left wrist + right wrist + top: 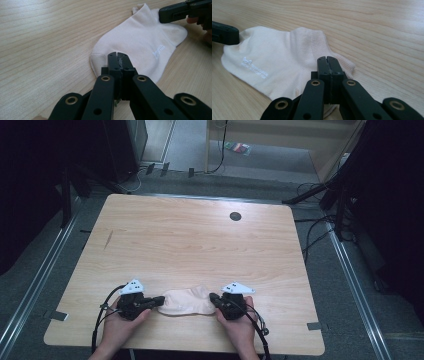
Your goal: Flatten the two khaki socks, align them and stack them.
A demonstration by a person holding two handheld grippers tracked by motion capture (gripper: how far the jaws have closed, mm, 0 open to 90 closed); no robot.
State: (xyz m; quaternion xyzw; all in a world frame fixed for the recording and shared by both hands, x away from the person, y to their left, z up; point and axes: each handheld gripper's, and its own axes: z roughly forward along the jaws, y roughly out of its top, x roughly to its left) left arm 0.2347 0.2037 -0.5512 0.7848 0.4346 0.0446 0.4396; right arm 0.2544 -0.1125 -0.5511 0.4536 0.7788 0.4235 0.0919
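**Gripping one sock at both ends, near the table's front edge**

Lying flat on the table, close to the front edge and about midway between the two front corners: one pale cream sock, with small white lettering on its side. Sitting at its left end, the left gripper; at its right end, the right gripper. Pointing inward toward each other, both of them, with the sock stretched between.

Pressing together with no gap showing, the left gripper's jaws in the left gripper view, tips resting over the sock's rounded toe end. Looking likewise fully closed in the right gripper view, tips lying over the ribbed cuff of the sock. Appearing to be pinching a little fabric at each end, though hiding the pinch itself under the black tips, so not saying so for certain.

Judging the step: holding or smoothing the sock at toe and cuff, probably readying a fold or a lift. Calling next for a check of both pinches, then for moving both hands together, keeping the fabric gently taut and avoiding a one-sided tug.

Counting: one sock, one table, two grippers, two hands, and one small dark round hole toward the table's far right corner.
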